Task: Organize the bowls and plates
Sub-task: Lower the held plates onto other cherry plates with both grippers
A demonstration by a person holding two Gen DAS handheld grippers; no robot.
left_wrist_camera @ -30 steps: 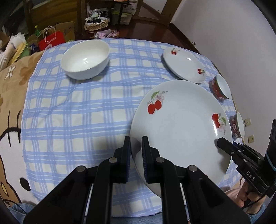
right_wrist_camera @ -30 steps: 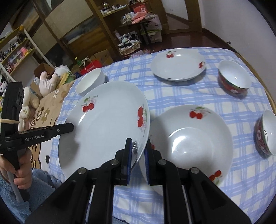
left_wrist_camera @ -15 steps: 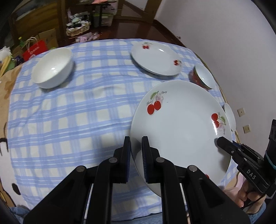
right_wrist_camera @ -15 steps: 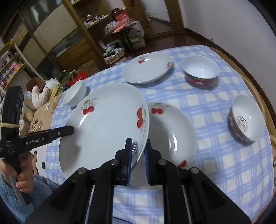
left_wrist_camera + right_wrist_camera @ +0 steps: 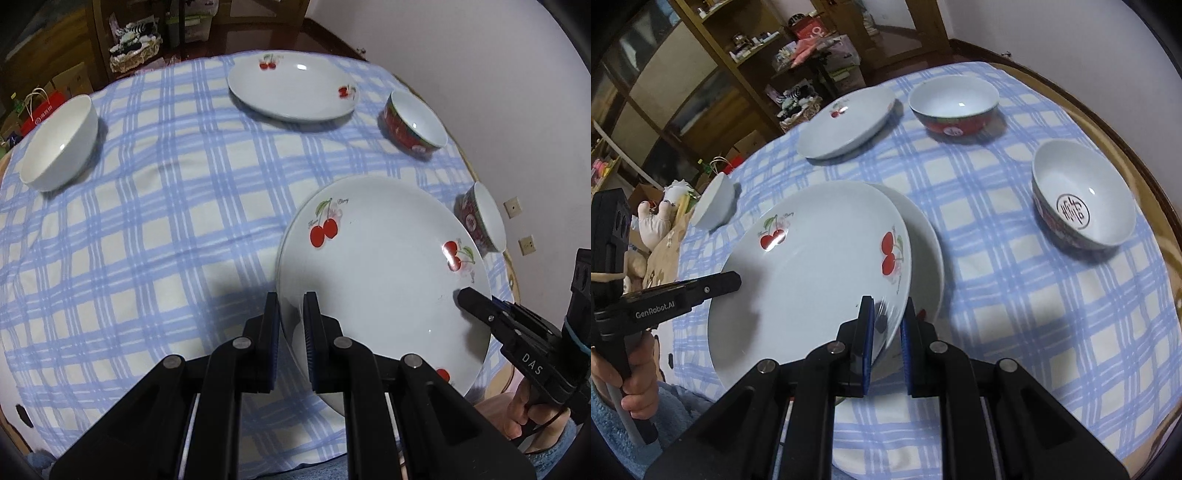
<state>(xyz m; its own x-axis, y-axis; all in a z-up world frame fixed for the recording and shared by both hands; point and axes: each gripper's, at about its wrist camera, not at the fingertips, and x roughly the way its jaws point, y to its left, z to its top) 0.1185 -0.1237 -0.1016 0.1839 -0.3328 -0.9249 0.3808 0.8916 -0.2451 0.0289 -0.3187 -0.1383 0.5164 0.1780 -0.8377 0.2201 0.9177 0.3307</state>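
1. Moved since the earlier frames: carried plate (image 5: pixel 384 273), borne sideways across the checked tablecloth (image 5: pixel 147 229). In the left wrist view the white bowl (image 5: pixel 59 144) has slid toward the left edge, and the far plate (image 5: pixel 291 90) and a red bowl (image 5: pixel 415 125) have come toward the middle.

2. Left wrist view, stock:
   - Carried plate: cherry pattern, tilted, held off the cloth.
   - Far plate: flat on the cloth, not stacked.
   - White bowl, red bowl, second red bowl (image 5: pixel 482 218): each standing alone, well apart.

3. Left wrist view, pose:
   - Left gripper (image 5: pixel 291 325): pointing steeply down, jaws nearly closed, pinching the near-left rim of the carried plate.
   - Right gripper (image 5: pixel 469 297): reaching in from the right, its tip at the opposite rim; a hand (image 5: pixel 524 410) on its grip.

4. Right wrist view, stock:
   - Carried plate (image 5: pixel 812 273): now over the lower plate (image 5: pixel 923 258) lying on the cloth, overlapping most of it; whether the two touch cannot be told.
   - Far plate (image 5: pixel 846 123), red bowl (image 5: pixel 955 105), second red bowl (image 5: pixel 1084 201), white bowl (image 5: pixel 714 203): all separate.

5. Right wrist view, pose:
   - Right gripper (image 5: pixel 888 332): angled down, jaws nearly closed, clamped on the plate's near-right rim.
   - Left gripper (image 5: pixel 733 282): at the far-left rim.

6. Progress, judged: early. First stacking of plates close to done; far plate and three bowls remain to be gathered.
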